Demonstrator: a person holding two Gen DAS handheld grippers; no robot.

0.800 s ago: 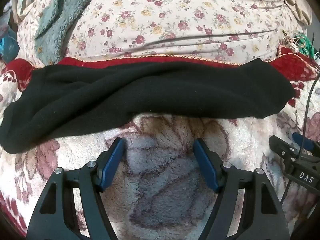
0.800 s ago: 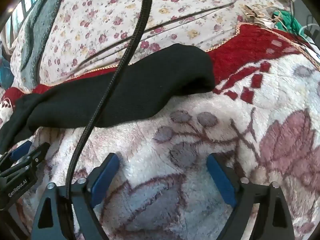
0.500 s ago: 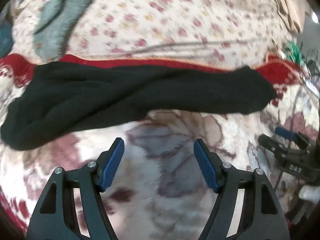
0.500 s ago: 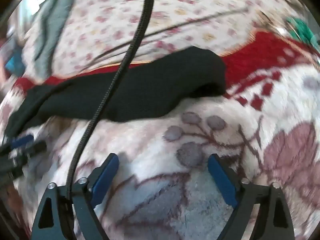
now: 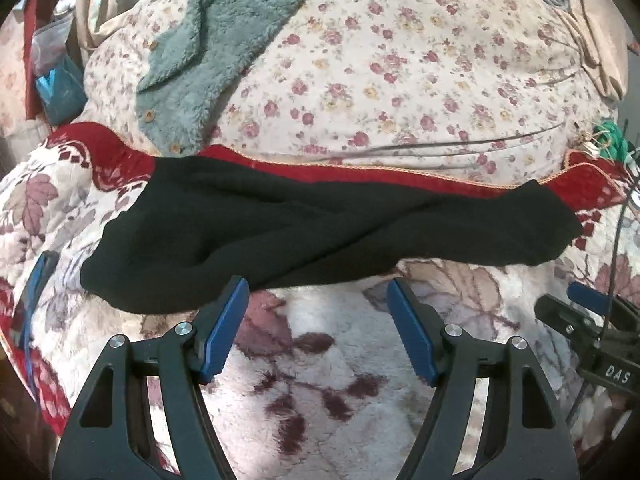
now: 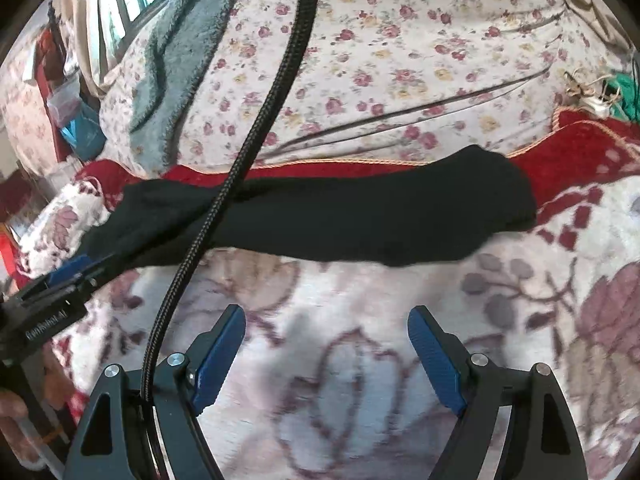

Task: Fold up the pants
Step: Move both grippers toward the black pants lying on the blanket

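Left wrist view: the black fleece pants lie as one long, rumpled band running from nine to three o'clock on the plush floral blanket with a red border, apparently doubled leg over leg. The crosswise folds look undone. The left gripper stands wide and empty, its left blue pad at the near hem towards the left end. At four o'clock the right gripper, equally wide, holds nothing. Beyond, at twelve, lie a flowered quilt and a grey-green fuzzy garment.

Home bedroom: floral quilt, plush blanket
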